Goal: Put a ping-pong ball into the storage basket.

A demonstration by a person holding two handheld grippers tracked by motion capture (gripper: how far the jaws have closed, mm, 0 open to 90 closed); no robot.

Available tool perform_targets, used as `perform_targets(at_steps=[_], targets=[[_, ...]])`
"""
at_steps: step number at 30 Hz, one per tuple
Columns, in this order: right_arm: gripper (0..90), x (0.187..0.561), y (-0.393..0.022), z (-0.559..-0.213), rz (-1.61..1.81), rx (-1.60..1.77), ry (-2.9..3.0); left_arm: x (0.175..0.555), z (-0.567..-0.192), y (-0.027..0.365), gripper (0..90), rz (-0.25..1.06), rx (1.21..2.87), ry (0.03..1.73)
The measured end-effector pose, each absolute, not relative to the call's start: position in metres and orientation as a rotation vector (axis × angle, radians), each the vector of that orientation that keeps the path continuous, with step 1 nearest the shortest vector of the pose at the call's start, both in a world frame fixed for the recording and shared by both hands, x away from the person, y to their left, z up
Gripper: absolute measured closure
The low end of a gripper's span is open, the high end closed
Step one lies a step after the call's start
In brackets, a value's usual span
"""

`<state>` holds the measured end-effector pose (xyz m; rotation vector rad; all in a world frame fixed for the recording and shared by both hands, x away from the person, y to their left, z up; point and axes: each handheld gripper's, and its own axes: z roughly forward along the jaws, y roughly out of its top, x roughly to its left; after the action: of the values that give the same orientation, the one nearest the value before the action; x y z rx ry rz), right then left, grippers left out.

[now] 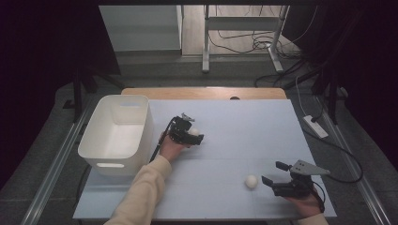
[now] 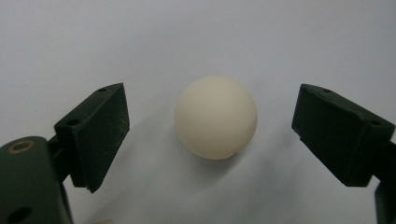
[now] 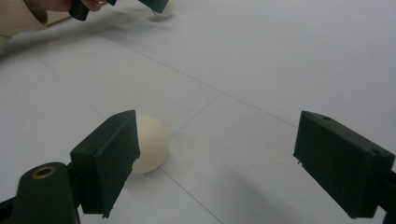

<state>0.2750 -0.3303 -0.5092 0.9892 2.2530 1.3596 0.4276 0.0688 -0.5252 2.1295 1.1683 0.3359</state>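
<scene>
The right tool is resting low near the front right corner of the pale blue worktop, held from below by the person's right hand, with its grey three-cornered plate on top. Its jaws are standing wide apart and are gripping nothing. In the right gripper view one cream ball is lying on the worktop just beyond one jaw, partly hidden behind it and outside the gap. In the high view that same ball is sitting just beside the tips of the right tool, on the side toward the middle of the worktop.

Farther in, near the middle of the worktop, the left hand, in a cream sleeve, is holding the left tool low over the surface. A second cream ball is lying on the worktop between its jaws. In the left gripper view the jaws are standing apart with a clear gap on each side of the ball, so neither pad is touching it. In the high view this ball is peeking out beside the dark tool body.

Farther left, a white bin is standing at the worktop's left edge, just beside the left forearm.
</scene>
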Motion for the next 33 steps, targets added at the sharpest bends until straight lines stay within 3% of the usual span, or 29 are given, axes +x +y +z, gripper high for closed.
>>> perform_targets(at_steps=[9, 20, 33], targets=[[14.3, 0.2752, -0.3307, -0.5094, 1.363, 0.989, 2.252, 0.4304, -0.5299, 0.0682, 25.6, 0.323, 2.132, 1.175], [14.4, 0.2752, -0.3308, -0.5094, 1.361, 0.988, 2.252, 0.4309, -0.5305, 0.0693, 49.6, 0.31, 2.13, 1.168], [14.5, 0.2749, -0.3312, -0.509, 1.361, 0.989, 2.249, 0.4283, -0.5248, 0.0717, 50.4, 0.303, 2.112, 1.159]])
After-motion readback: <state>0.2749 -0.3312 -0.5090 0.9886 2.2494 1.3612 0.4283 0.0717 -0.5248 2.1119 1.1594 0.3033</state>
